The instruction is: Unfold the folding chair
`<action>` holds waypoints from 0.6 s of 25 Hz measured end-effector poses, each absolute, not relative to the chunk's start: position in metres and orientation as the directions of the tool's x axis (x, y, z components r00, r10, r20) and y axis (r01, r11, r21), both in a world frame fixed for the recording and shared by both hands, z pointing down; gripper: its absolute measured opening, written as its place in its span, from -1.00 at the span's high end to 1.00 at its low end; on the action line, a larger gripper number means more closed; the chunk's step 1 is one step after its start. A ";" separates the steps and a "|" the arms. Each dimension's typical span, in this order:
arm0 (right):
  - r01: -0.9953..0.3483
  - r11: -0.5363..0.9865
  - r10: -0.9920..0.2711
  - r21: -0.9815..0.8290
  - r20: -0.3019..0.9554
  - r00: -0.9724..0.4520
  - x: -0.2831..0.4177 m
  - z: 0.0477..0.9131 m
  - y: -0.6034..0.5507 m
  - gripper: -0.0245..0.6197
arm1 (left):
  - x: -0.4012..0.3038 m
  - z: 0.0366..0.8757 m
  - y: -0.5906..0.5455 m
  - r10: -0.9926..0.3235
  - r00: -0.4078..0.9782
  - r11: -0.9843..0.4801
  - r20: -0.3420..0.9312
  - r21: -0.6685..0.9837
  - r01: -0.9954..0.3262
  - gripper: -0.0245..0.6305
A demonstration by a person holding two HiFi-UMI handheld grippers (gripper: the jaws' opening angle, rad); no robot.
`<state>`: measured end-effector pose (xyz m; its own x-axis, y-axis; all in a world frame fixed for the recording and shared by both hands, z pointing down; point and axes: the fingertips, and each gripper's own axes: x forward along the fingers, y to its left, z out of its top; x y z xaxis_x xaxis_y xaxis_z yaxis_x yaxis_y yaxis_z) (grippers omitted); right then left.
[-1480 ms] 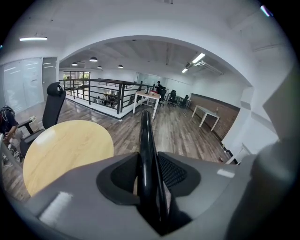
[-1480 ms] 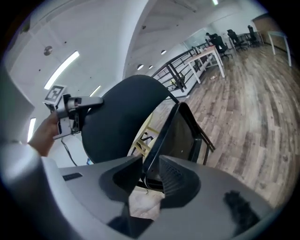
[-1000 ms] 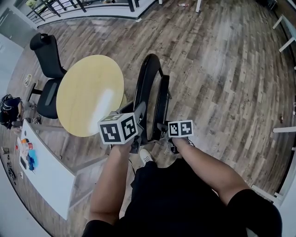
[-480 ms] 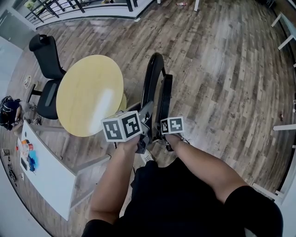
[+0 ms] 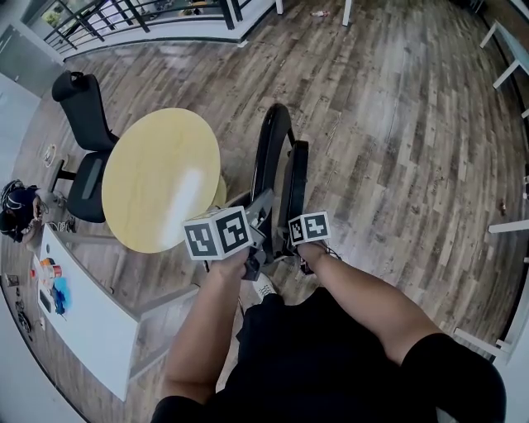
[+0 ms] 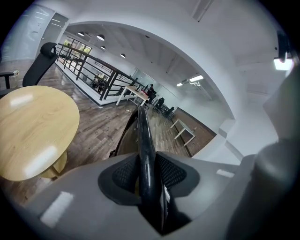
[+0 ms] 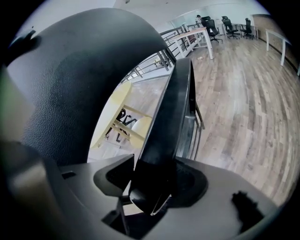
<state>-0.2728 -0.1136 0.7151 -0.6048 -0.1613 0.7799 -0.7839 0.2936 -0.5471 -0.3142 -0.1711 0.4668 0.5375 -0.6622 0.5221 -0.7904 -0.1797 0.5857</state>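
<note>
The chair, black and folded nearly flat, stands upright on the wood floor just beyond the person's feet and just right of a round yellow worktop; its curved tube is on the left and its seat panel on the right, close together; the left tongs are clamped on that thin black tube, a pad pressing it from each side; the right tongs grip the near end of the seat panel, which fills the gap between their pads, and their jaws have just been opening wider; a black office chair stands at the worktop's far left; a long white desk carrying small items lies near left; a dark railing runs along the far left edge.
</note>
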 end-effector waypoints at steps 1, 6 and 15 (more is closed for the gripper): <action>-0.781 0.290 -0.160 -0.553 0.776 -0.610 -0.272 0.715 -0.114 0.23 | -0.316 0.467 -0.171 -0.664 0.537 -0.180 0.520 0.586 -0.790 0.56; -0.772 0.274 -0.165 -0.574 0.762 -0.626 -0.266 0.716 -0.112 0.26 | -0.328 0.469 -0.171 -0.666 0.534 -0.171 0.521 0.589 -0.790 0.56; -0.748 0.281 -0.176 -0.601 0.734 -0.656 -0.255 0.717 -0.110 0.27 | -0.326 0.470 -0.171 -0.657 0.554 -0.190 0.512 0.598 -0.779 0.56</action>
